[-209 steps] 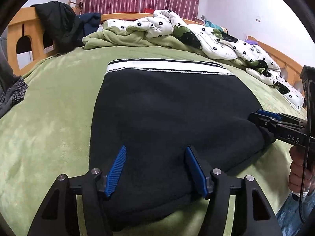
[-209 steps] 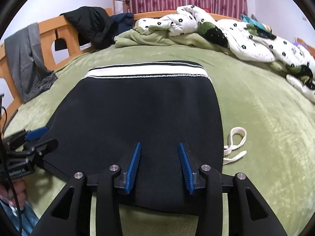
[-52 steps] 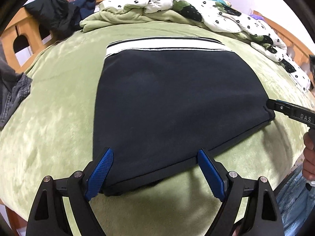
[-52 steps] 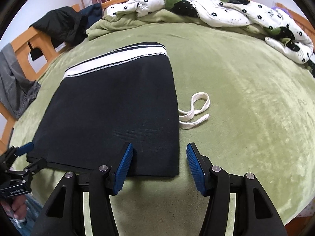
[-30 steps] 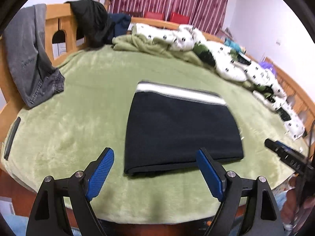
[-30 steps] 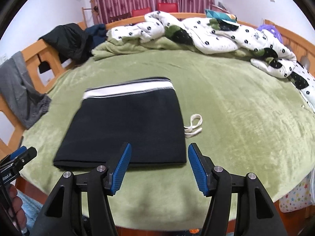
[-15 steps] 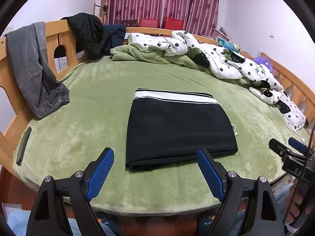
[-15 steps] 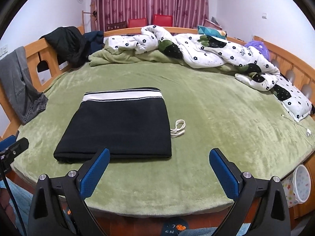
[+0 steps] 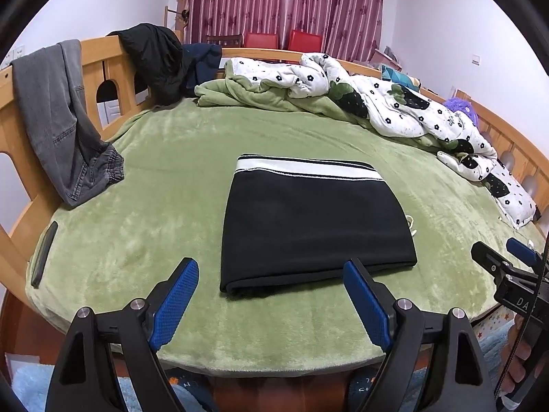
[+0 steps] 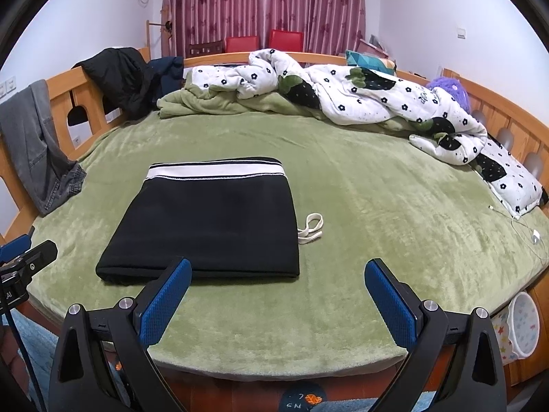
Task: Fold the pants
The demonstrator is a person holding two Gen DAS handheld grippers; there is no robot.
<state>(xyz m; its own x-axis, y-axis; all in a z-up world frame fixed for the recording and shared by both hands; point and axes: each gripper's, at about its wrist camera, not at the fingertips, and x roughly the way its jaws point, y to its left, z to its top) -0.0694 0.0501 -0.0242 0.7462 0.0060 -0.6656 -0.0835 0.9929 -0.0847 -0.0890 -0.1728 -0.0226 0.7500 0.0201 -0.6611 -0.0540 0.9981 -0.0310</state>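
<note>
The black pants (image 9: 314, 223) (image 10: 212, 226) lie folded into a flat rectangle on the green bed cover, their white waistband (image 9: 305, 168) at the far edge. A white drawstring (image 10: 310, 228) pokes out at their right side. My left gripper (image 9: 271, 274) hovers open above the bed's near edge, in front of the fold, holding nothing. My right gripper (image 10: 278, 274) hangs wide open near the pants' front right corner, also with nothing in it. Each gripper shows at the edge of the other's view, the right one (image 9: 504, 257) and the left one (image 10: 24, 254).
A crumpled flowered quilt (image 10: 360, 92) and green blanket (image 9: 260, 98) lie along the far side of the bed. Grey jeans (image 9: 65, 120) and a black jacket (image 9: 154, 61) hang on the wooden bed rail. A dark phone (image 9: 44, 254) lies at the left edge, a charging cable (image 10: 525, 230) at the right.
Both grippers pulled back and up from the folded pants, so the whole bed now shows. The right gripper's jaws spread wider. The pants stayed flat.
</note>
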